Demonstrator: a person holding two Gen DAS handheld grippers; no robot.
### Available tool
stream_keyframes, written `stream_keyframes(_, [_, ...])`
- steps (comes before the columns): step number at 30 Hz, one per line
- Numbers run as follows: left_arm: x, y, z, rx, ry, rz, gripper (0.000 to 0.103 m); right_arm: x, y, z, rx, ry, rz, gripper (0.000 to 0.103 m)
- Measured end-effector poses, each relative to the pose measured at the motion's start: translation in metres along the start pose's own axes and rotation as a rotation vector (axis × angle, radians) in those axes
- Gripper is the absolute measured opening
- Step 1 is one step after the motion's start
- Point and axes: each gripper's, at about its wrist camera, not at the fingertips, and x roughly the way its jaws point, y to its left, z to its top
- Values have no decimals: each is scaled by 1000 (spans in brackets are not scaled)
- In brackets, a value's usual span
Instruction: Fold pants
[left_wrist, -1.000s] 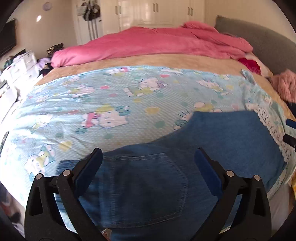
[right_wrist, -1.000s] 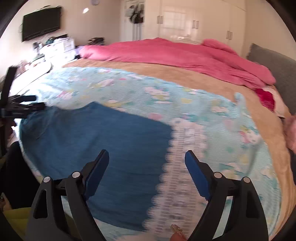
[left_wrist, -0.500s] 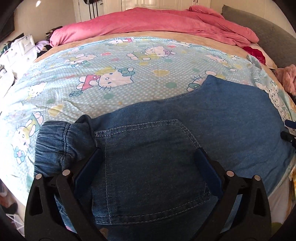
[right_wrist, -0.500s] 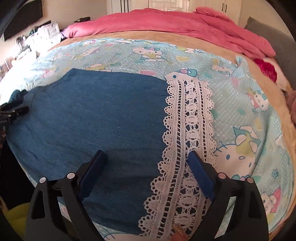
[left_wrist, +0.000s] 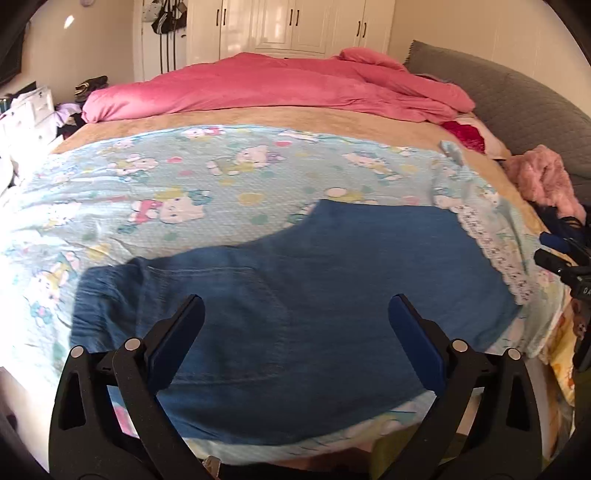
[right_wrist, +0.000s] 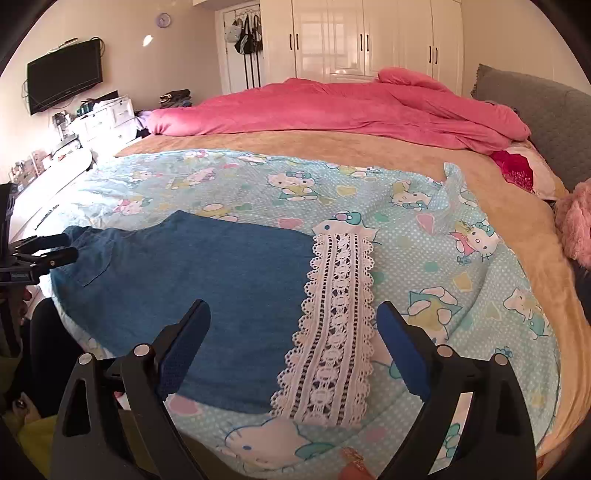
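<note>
Blue denim pants (left_wrist: 314, 277) lie flat near the bed's front edge, waistband at the left, white lace hem (right_wrist: 332, 332) at the right. The pants also show in the right wrist view (right_wrist: 207, 280). My left gripper (left_wrist: 295, 317) is open and empty, raised above the back pocket area. My right gripper (right_wrist: 293, 321) is open and empty, raised above the lace hem end. The right gripper shows at the left wrist view's right edge (left_wrist: 561, 258), and the left gripper at the right wrist view's left edge (right_wrist: 37, 254).
The pants rest on a light blue cartoon-print sheet (left_wrist: 166, 192) over a tan blanket (right_wrist: 369, 147). A pink duvet (left_wrist: 277, 88) is piled at the back. A pink fluffy item (left_wrist: 543, 181) and grey headboard (left_wrist: 517, 99) are at the right. White drawers (right_wrist: 107, 118) stand left.
Both grippers have lifted up and back from the pants, so the view has tilted up toward the room. The pants lie as before.
</note>
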Motion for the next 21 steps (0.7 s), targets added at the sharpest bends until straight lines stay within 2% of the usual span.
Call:
stream_keyframes(4, [-2, -28, -12, 25, 6, -46, 93, -6, 8, -11, -4, 9, 39, 91])
stream_keyframes(7, [4, -48, -20, 68, 37, -52, 93, -1, 16, -22, 2, 41, 62, 91])
stream_keyframes(13, [18, -67, -35, 119, 97, -43, 93, 6, 25, -36, 31, 69, 106, 91])
stream_keyframes(16, [28, -70, -42, 140, 133, -14, 93, 9, 27, -40, 32, 77, 100, 91])
stream_keyframes(18, [37, -70, -49, 144, 170, 5, 93, 16, 23, -44, 46, 117, 79, 91])
stream_keyframes(21, [55, -59, -60, 111, 210, -27, 93, 34, 9, -55, 98, 203, 75, 89])
